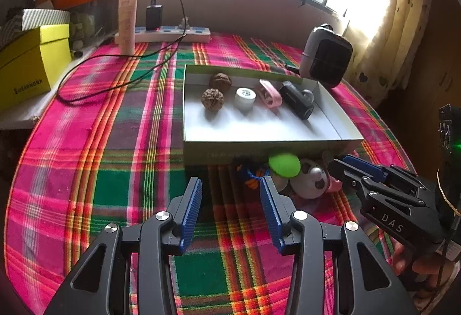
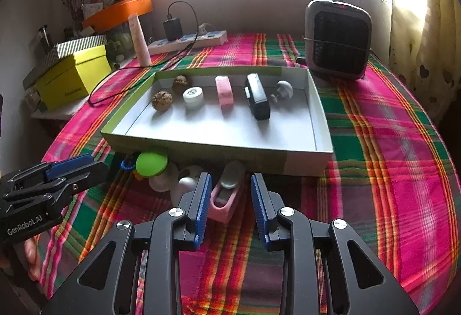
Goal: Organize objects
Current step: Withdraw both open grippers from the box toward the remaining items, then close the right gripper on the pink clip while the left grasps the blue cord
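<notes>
A shallow white box with a green rim (image 1: 184, 101) (image 2: 317, 113) holds two walnuts (image 1: 212, 99), a white cap (image 1: 245, 97), a pink clip (image 2: 224, 90), a black device (image 2: 257, 98) and a white knob (image 2: 283, 89). Against its near wall lies a pile: a green disc (image 1: 283, 165) (image 2: 151, 163), a white toy (image 1: 309, 182) and a blue-orange piece (image 1: 253, 173). My left gripper (image 1: 232, 185) (image 2: 95, 166) is open over bare cloth just left of the pile. My right gripper (image 2: 230, 178) (image 1: 338, 163) is open, with a pink holder (image 2: 224, 199) lying between its fingers, clear of the right pad.
A grey heater (image 2: 337, 41) stands behind the box at the right. At the back left are a power strip (image 1: 173, 32) with a black charger and cable, a beige tube (image 1: 126, 21) and a yellow box (image 1: 31, 64). Plaid cloth covers the round table.
</notes>
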### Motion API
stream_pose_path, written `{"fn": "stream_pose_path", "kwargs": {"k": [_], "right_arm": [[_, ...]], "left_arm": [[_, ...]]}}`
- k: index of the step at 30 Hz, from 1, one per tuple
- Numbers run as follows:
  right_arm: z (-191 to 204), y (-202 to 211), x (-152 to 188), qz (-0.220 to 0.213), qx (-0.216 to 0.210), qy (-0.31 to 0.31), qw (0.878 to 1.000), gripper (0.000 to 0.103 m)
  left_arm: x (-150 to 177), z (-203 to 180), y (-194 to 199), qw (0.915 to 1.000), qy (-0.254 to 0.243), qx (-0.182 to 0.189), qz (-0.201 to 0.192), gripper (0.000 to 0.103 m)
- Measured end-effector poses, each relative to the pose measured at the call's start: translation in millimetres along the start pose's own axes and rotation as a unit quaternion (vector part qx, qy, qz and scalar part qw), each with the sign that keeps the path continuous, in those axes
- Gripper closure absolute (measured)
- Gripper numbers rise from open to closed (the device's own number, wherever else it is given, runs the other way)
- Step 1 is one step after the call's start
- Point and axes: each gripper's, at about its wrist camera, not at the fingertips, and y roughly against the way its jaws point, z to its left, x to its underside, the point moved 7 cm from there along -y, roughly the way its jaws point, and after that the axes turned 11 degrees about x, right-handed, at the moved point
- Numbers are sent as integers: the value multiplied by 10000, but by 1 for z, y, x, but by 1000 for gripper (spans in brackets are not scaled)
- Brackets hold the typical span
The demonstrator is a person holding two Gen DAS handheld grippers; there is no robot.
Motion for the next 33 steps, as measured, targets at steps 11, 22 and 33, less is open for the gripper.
{"fn": "stream_pose_path", "kwargs": {"k": [11, 22, 33], "right_arm": [[-7, 1, 5, 98, 89, -71, 9999, 73], [-10, -3, 10, 224, 194, 101, 9995, 73], [-3, -15, 10, 377, 260, 493, 9977, 73]], "left_arm": [[3, 2, -7, 9999, -19, 25, 103, 62], [2, 1, -15, 9998, -46, 43, 195, 62], [0, 3, -22, 9996, -86, 28, 268, 62]]}}
